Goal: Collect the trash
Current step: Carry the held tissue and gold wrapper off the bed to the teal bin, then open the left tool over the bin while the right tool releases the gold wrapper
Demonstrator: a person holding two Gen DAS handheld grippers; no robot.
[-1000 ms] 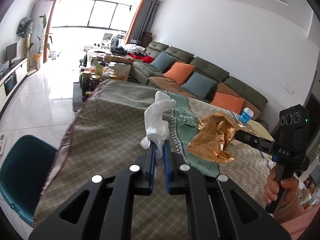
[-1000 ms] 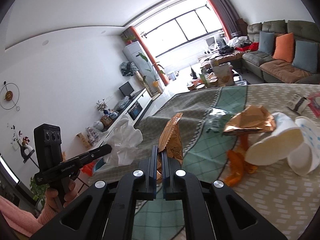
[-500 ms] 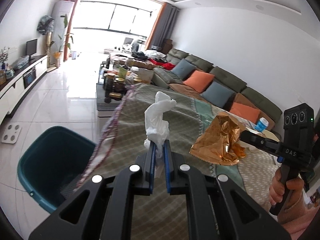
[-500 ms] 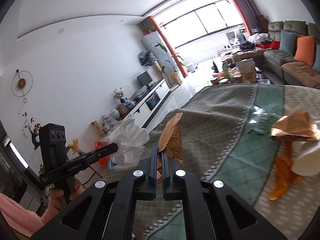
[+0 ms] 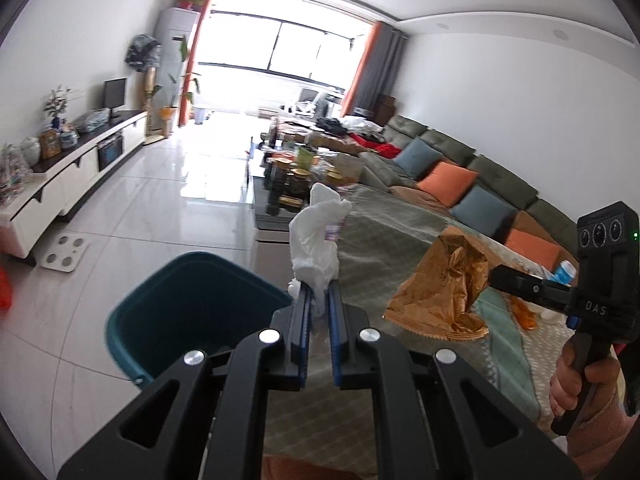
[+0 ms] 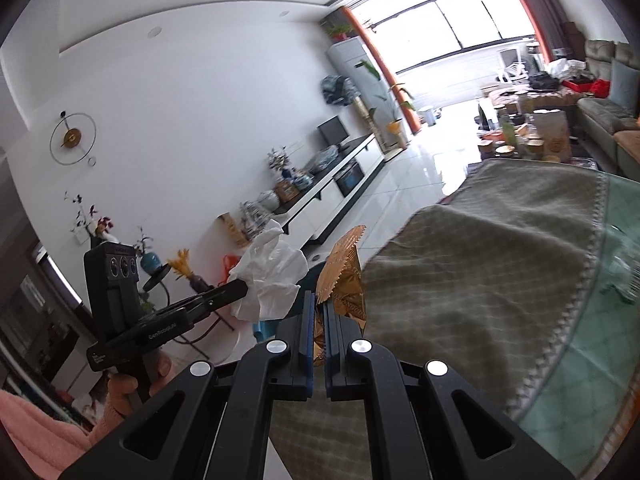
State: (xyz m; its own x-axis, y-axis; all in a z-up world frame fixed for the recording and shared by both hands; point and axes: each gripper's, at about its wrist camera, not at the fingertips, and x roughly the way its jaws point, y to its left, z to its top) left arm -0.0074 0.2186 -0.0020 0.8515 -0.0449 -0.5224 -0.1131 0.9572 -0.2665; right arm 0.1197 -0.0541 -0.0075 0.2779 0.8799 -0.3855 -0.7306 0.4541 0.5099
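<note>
**Both claws loaded, bin in view at lower left**

Left claw [image 5: 316,300]: pressed together on a crumpled white tissue [image 5: 318,240], pinched at its lower end; the rest stands up loose above the fingers. In the left wrist view it sits at frame centre, beside the near rim of the teal bin [image 5: 192,264], which stands on the floor at lower left, next to the cloth-covered counter [image 5: 400,232].

Right claw [image 6: 316,312]: pressed together on a gold foil wrapper [image 6: 346,272], gripped at its bottom; the serrated top edge points upward at frame centre.

Handling assessment: both items appear very light and soft. The tissue should compress freely and may cling to the pads on release. The foil looks crinkly and slick, holding its creases; a grip on a folded, bunched section seems more secure than one on a single flat edge.

Remaining litter: orange scraps [image 5: 522,312] lie on the counter at right of the left wrist view.
</note>
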